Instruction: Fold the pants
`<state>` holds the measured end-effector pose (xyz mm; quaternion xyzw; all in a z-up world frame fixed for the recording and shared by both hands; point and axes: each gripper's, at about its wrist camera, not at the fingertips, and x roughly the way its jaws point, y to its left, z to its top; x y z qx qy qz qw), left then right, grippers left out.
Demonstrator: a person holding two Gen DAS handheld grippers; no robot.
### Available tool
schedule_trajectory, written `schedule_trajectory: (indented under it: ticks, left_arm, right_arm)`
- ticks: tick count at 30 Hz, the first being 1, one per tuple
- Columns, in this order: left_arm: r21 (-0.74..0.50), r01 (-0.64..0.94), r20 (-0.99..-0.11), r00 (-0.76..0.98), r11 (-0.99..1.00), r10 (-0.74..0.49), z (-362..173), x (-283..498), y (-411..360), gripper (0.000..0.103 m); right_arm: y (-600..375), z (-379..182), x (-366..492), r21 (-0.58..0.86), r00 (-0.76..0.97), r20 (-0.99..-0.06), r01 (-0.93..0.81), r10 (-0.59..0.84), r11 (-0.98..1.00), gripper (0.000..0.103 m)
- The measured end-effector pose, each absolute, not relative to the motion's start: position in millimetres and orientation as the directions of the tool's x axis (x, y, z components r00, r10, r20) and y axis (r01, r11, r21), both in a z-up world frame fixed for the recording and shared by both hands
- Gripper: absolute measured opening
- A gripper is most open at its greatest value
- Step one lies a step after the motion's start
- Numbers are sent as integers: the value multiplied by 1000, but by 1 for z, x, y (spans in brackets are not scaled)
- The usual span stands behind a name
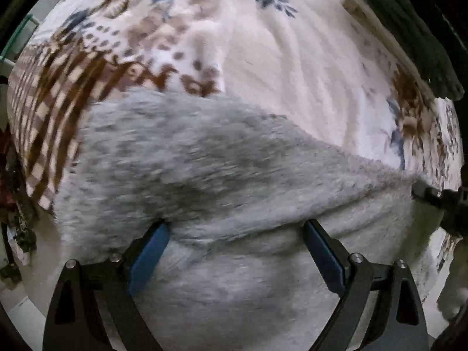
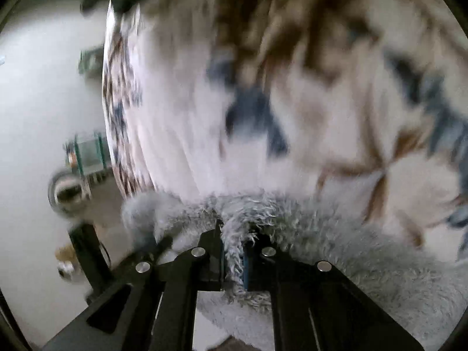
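Note:
The pants are grey and fluffy and lie on a floral bedspread. In the left wrist view they fill the lower half, with a fold ridge running across. My left gripper is open, its blue-padded fingers spread wide over the grey fabric. My right gripper is shut on a tuft of the pants' edge, which sticks up between the fingers. The right gripper also shows at the right edge of the left wrist view, holding the fabric's end.
The bedspread has brown, blue and white patterns. A dark green cloth lies at the bed's far right corner. In the right wrist view the bed edge drops to a pale floor with a round metal bin and a small shelf.

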<state>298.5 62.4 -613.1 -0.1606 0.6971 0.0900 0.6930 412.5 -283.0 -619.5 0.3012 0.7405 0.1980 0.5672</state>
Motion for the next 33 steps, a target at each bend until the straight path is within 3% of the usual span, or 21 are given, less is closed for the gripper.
schedule_trajectory:
  ticks: [3,5,7,10,12,13,14,16,17,20,23,27,31,33]
  left_arm:
    - [-98,-367,-995,6,925,-102,-613,295,74,93]
    - [-111,-376,-993,7,920,-117,-612,293,79,93]
    - [-112,-378,-993,14,919,-116,-607,291,81,93]
    - [-138,-396,-990,32,908,-137,-596,277,89,93]
    - [-138,-401,-990,43,906,-132,-588,269,100,93]
    - [-127,-399,-992,45,908,-119,-586,263,104,93]
    - [-119,-396,-993,42,910,-111,-586,257,108,93]
    - [-122,-409,-992,37,904,-117,-584,247,117,93]
    - [-135,-430,-991,42,893,-129,-581,240,123,93]
    - [-196,-478,-981,91,856,-174,-561,218,139,93]
    - [-219,-529,-976,120,820,-183,-543,186,157,93]
    - [-208,-609,-978,114,765,-175,-537,152,169,93]
    - [-193,-660,-979,81,726,-187,-563,155,177,93]
    - [-208,-664,-976,93,718,-197,-573,163,186,85]
  right_arm:
    - [-283,-618,418,574,-231,-770,153,594,804,9]
    - [-285,-618,423,457,-276,-843,86,462,885,33]
    - [-296,-611,425,399,-275,-870,94,409,912,35]
    - [-324,-586,428,403,-199,-884,135,423,905,53]
    - [-322,-573,414,419,-204,-879,104,432,902,53]
    - [-319,-571,408,374,-208,-901,72,381,925,53]
    - [-326,-576,407,199,-201,-959,19,199,980,53]
    - [-319,-583,401,-38,-199,-979,13,-34,999,53]
    - [-334,-578,398,-31,-185,-983,85,-14,996,53]
    - [-363,-549,375,232,-102,-957,286,270,930,53]
    - [-381,-518,321,331,-55,-924,383,379,863,57]
    - [-363,-535,221,338,-142,-863,551,485,763,57]
    - [-341,-575,139,284,-174,-812,717,557,637,57]
    - [-344,-589,123,291,-110,-807,781,580,553,57]
